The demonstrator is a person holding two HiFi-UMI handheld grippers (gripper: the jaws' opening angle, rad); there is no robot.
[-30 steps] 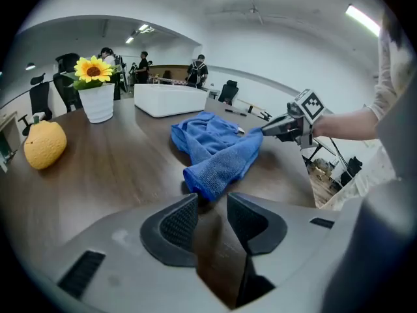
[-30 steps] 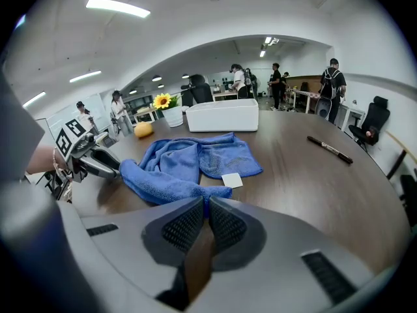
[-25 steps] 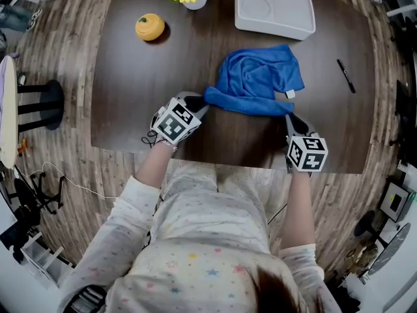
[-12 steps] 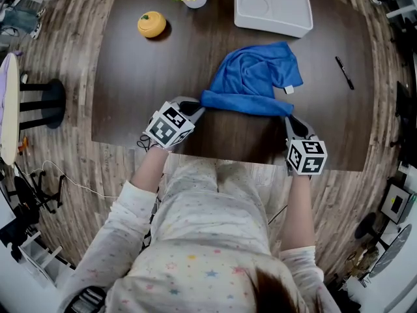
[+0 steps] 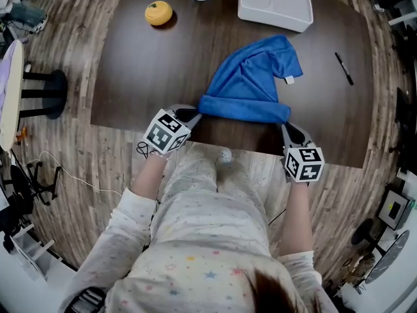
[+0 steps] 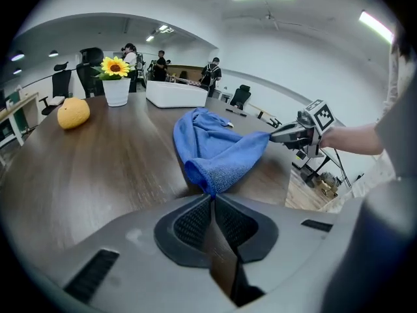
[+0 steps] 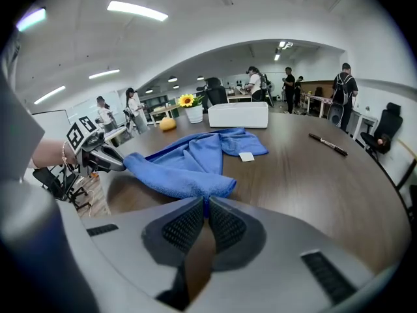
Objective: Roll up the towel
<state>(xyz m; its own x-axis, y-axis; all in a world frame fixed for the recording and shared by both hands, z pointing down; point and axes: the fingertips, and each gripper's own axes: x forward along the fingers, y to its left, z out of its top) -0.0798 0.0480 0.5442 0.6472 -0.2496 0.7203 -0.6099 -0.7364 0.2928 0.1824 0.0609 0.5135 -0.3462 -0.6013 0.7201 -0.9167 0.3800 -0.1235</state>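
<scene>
Lying on the dark table [image 5: 130, 77] before the tray [image 5: 273, 2], the towel [image 5: 247, 87] was clamped at its near corners by the left gripper [image 5: 193, 117], jaws just closed, and the right gripper [image 5: 285, 126]. Only gripper views showed office people [image 7: 343, 87].

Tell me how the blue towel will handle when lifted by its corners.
Likely floppy: the blue towel lies in soft creases, its near edge doubled over. Probably light and not slippery: its nubbly weave shows close up.
</scene>
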